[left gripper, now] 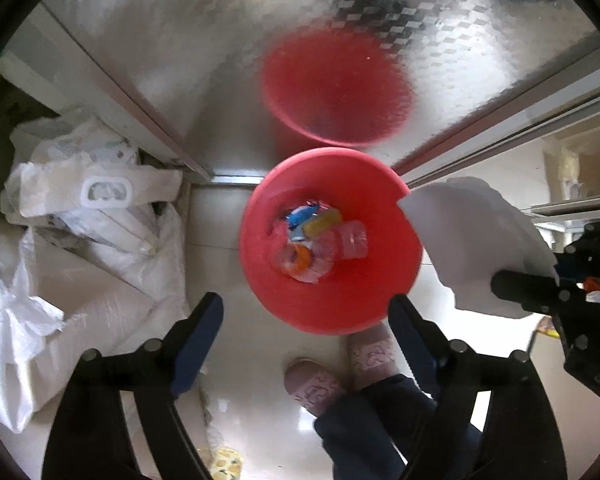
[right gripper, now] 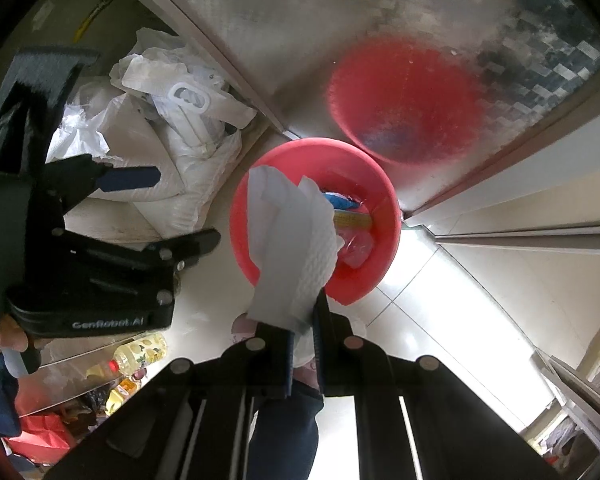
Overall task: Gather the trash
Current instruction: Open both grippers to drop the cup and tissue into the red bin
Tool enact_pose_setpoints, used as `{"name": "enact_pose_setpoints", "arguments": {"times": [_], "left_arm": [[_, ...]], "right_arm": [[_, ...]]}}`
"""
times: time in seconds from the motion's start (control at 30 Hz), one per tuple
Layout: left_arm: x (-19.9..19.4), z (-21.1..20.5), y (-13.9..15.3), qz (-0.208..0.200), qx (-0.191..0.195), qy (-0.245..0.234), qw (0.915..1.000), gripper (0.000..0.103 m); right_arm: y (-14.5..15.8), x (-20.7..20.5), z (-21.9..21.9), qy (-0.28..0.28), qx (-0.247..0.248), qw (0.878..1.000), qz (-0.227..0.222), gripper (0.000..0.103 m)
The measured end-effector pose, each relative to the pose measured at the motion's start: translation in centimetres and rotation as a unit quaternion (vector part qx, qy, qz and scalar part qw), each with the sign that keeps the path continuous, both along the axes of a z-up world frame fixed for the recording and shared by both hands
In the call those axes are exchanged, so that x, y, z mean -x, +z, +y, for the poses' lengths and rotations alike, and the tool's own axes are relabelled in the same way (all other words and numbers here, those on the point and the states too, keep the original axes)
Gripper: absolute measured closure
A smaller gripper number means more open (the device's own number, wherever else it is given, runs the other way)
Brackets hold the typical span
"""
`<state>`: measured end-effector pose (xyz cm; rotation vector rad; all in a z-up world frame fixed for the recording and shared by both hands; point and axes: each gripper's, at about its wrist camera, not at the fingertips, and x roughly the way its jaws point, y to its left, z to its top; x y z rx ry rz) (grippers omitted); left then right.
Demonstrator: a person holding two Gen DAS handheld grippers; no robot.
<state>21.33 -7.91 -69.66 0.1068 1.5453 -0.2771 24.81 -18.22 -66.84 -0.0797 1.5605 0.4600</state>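
Bin: red trash bin is standing on the pale floor against a shiny metal door, already holding wrappers and a plastic bottle.
Right gripper: jaws are pinching a white paper towel, which is hanging over the bin's near rim.
Left gripper: fingers are spreading wide, holding nothing, above the bin.
Surroundings: white sacks are lying left of the bin.

The paper towel hides the left part of the bin interior in the right wrist view. Trash in the bin is blurred; items cannot be identified. The right gripper is cut off by the left view's edge.
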Motion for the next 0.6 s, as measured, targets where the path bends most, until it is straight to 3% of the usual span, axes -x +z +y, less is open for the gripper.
{"name": "enact_pose_setpoints", "arguments": {"times": [0.3,0.33,0.37,0.43,0.6], "left_arm": [[0.6,1.3,0.4,-0.01,-0.013,0.013,0.9998,0.012],[0.6,1.4,0.4,-0.011,-0.014,0.012,0.9998,0.01],[0.6,1.5,0.3,-0.01,-0.015,0.012,0.9998,0.009],[0.8,1.7,0.2,-0.008,-0.019,0.014,0.9997,0.008],[1.3,2.5,0.9,-0.01,-0.021,0.021,0.9995,0.008]], "right_arm": [[0.6,0.2,0.1,0.004,-0.005,1.0,-0.005,0.092],[0.8,0.2,0.3,0.007,-0.007,1.0,-0.007,0.081],[0.9,0.2,0.4,0.011,-0.004,1.0,-0.012,0.064],[1.0,0.3,0.7,0.017,-0.001,1.0,-0.018,0.043],[1.0,0.8,0.9,0.018,0.0,1.0,-0.015,0.042]]}}
